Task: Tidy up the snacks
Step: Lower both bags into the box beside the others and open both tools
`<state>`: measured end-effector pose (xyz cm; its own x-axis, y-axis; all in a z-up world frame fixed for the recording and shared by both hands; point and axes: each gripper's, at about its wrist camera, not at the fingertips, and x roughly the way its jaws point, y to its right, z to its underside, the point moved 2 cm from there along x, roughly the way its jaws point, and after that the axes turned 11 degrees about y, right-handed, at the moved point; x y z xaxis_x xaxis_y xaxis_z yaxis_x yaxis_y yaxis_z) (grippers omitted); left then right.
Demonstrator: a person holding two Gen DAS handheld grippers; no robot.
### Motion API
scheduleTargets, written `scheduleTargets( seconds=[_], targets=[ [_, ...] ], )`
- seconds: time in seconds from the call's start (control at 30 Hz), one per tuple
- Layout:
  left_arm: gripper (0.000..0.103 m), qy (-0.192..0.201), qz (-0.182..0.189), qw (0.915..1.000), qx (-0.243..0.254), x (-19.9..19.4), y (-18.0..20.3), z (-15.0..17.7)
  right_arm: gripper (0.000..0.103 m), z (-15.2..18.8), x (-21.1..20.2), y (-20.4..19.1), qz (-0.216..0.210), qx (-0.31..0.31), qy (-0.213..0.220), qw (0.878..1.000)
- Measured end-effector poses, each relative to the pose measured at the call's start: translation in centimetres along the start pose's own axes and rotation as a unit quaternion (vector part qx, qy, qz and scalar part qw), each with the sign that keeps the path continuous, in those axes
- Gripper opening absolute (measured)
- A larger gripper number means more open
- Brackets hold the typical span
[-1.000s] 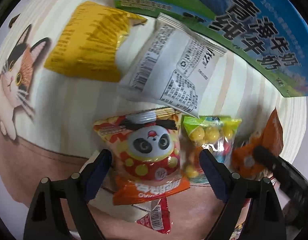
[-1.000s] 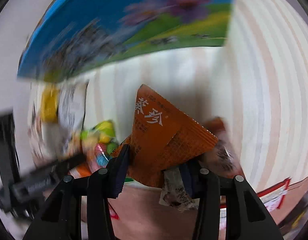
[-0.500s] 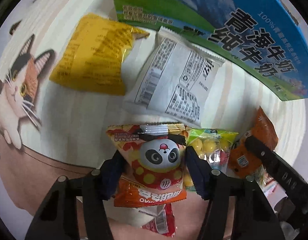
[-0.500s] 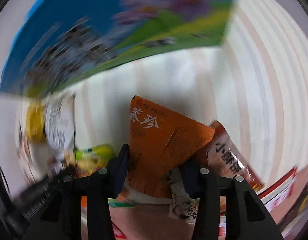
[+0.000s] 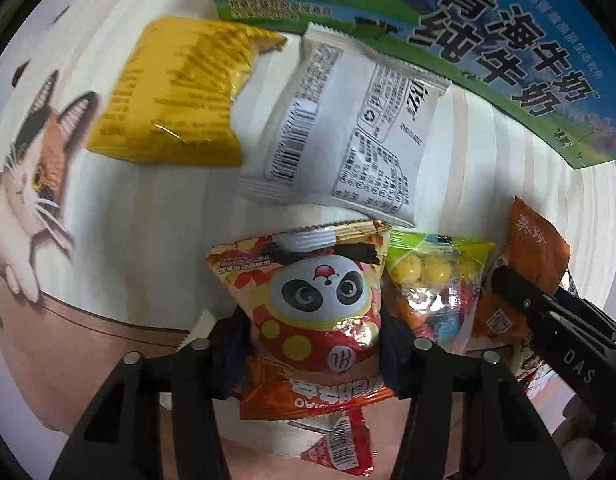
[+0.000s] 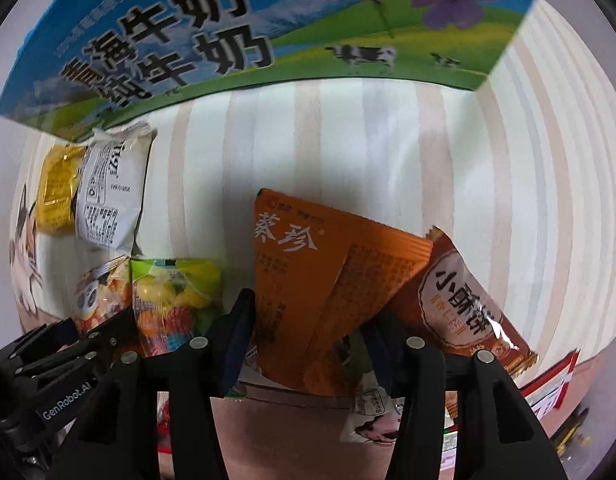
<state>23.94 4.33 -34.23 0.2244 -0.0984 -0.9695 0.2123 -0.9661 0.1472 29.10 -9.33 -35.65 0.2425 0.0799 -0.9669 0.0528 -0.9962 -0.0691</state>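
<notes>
My left gripper (image 5: 313, 344) is shut on a red and orange panda snack packet (image 5: 311, 300), held over the striped cloth. My right gripper (image 6: 311, 332) is shut on an orange snack packet (image 6: 319, 280); this packet also shows in the left wrist view (image 5: 535, 248) with the right gripper's finger across it. A green candy bag (image 5: 435, 280) lies between the two held packets and shows in the right wrist view (image 6: 176, 292). A white packet (image 5: 343, 136) and a yellow packet (image 5: 176, 92) lie further ahead.
A blue and green milk carton box (image 5: 487, 32) stands at the far edge, also in the right wrist view (image 6: 236, 28). A brown biscuit packet (image 6: 463, 304) lies right of the orange one. A cat picture (image 5: 24, 168) is on the cloth's left. More packets lie below the grippers.
The left gripper has closed from open onto the panda packet. The right gripper still holds the orange packet and has swung so the box and cloth now look sharp.
</notes>
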Motion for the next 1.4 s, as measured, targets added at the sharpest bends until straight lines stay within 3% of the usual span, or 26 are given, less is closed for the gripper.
scheduleTargets(
  seconds=[0.27, 0.57, 0.67, 0.87, 1.03, 1.23, 1.4],
  targets=[
    [0.048, 0.040, -0.010, 0.9991, 0.012, -4.5, 0.8, -0.7, 0.045, -0.1, -3.0, 3.3, -0.056, 0.025, 0.014, 0.998],
    [0.048, 0.124, 0.045, 0.9901, 0.048, -14.3, 5.0, -1.9, 0.045, -3.7, -10.8, 2.9, -0.125, 0.003, 0.057, 0.991],
    [0.048, 0.149, 0.066, 0.9846, 0.064, -17.8, 6.3, -3.8, 0.045, -5.9, -14.2, 2.5, -0.142, -0.003, 0.082, 0.986],
    [0.048, 0.181, 0.066, 0.9771, 0.091, -21.5, 7.4, -10.3, 0.045, -11.3, -18.9, 1.6, -0.151, -0.020, 0.128, 0.980],
    [0.048, 0.183, 0.035, 0.9769, 0.104, -19.8, 7.0, -16.8, 0.045, -17.0, -19.1, 0.7, -0.143, -0.029, 0.146, 0.978],
    [0.048, 0.102, 0.029, 0.9901, 0.092, -13.8, 5.5, -22.0, 0.045, -22.3, -15.2, -1.7, -0.139, -0.049, 0.110, 0.983],
    [0.048, 0.048, 0.032, 0.9956, 0.074, -9.6, 3.9, -23.0, 0.045, -23.1, -10.3, -3.9, -0.126, -0.079, 0.066, 0.987]
  ],
)
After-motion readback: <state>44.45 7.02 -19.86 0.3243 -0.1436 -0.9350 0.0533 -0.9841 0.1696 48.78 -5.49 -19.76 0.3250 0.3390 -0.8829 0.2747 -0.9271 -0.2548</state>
